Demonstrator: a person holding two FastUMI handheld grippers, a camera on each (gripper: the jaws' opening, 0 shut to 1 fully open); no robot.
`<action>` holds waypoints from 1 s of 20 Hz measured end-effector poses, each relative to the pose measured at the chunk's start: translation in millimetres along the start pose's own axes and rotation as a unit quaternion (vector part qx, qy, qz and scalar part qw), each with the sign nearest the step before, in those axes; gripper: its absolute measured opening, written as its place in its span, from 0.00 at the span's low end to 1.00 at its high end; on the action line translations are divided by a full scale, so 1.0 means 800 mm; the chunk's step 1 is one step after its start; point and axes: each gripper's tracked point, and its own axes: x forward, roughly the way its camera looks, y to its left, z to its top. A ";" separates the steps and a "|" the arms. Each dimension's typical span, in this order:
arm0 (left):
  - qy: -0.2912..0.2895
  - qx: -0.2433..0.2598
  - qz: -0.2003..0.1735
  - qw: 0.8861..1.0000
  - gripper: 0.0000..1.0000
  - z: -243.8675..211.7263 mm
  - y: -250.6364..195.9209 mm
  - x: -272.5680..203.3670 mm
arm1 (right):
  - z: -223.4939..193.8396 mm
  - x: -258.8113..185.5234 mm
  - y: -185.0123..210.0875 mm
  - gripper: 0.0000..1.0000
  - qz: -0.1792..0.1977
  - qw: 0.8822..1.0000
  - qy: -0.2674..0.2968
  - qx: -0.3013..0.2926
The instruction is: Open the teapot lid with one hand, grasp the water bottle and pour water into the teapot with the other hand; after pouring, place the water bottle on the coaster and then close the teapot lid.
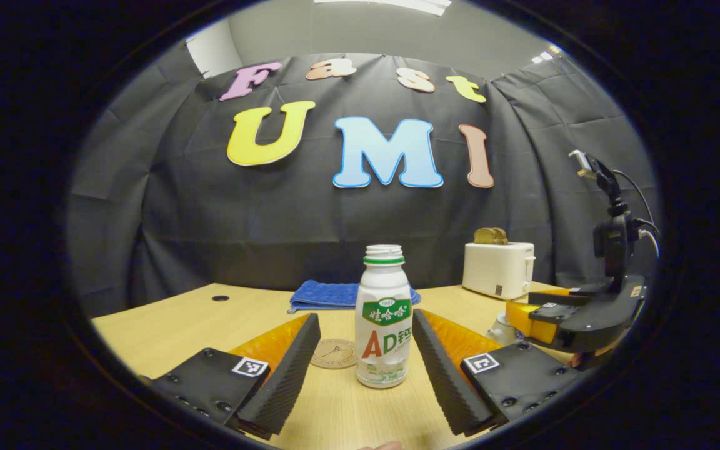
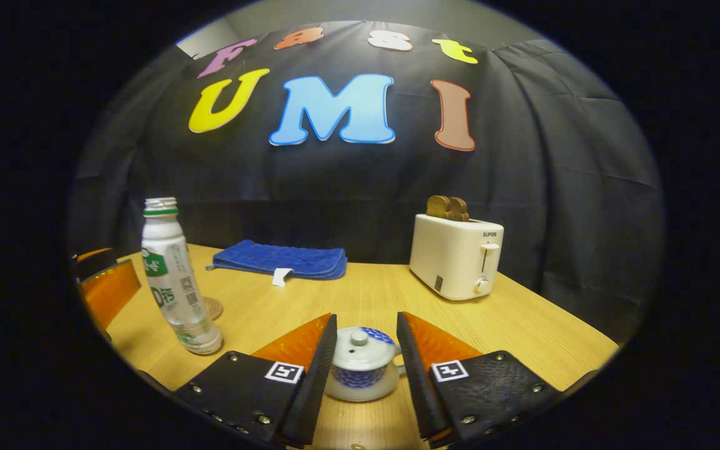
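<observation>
A white water bottle (image 1: 384,319) with a green label and an uncapped neck stands upright on the table. My left gripper (image 1: 366,317) is open, one finger on each side of the bottle, with a gap on the left. A round coaster (image 1: 334,353) lies just behind and left of the bottle. In the right gripper view, a small white-and-blue teapot (image 2: 363,365) sits with its lid (image 2: 359,342) on. My right gripper (image 2: 366,319) is open around the teapot, and both fingers stand apart from it. The bottle (image 2: 175,281) and coaster (image 2: 213,307) are at the left there.
A white toaster (image 2: 457,256) with bread in its slots stands at the back right. A folded blue cloth (image 2: 279,259) lies by the back wall. The wooden table (image 2: 522,325) has free room between teapot and toaster. The other gripper (image 1: 579,315) shows at the right of the left gripper view.
</observation>
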 end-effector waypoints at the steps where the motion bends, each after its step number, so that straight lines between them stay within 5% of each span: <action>1: 0.003 0.002 0.002 1.000 1.00 -0.002 0.004 0.000 | 0.003 0.004 0.002 0.45 -0.004 1.000 0.000 0.000; 3: 0.006 0.000 0.005 1.000 1.00 -0.004 0.009 0.002 | 0.001 0.002 0.003 0.16 -0.007 1.000 0.006 -0.017; 4: 0.007 -0.004 0.005 1.000 1.00 -0.004 0.009 0.001 | -0.001 0.001 0.004 0.16 -0.008 1.000 0.007 -0.024; 5: 0.007 -0.006 0.005 1.000 1.00 -0.004 0.009 0.001 | 0.002 0.004 0.002 0.03 -0.008 1.000 0.008 -0.015; 8: 0.010 -0.006 -0.003 1.000 1.00 -0.006 0.004 0.004 | 0.003 0.001 0.003 0.03 -0.002 1.000 0.004 -0.019; 13: 0.012 -0.005 0.002 1.000 1.00 -0.012 -0.005 0.025 | 0.058 -0.030 -0.003 0.03 -0.004 0.997 -0.082 0.004; 20: 0.032 0.009 -0.014 0.999 1.00 -0.024 -0.024 0.075 | 0.053 -0.036 -0.001 0.03 0.011 0.997 -0.082 -0.001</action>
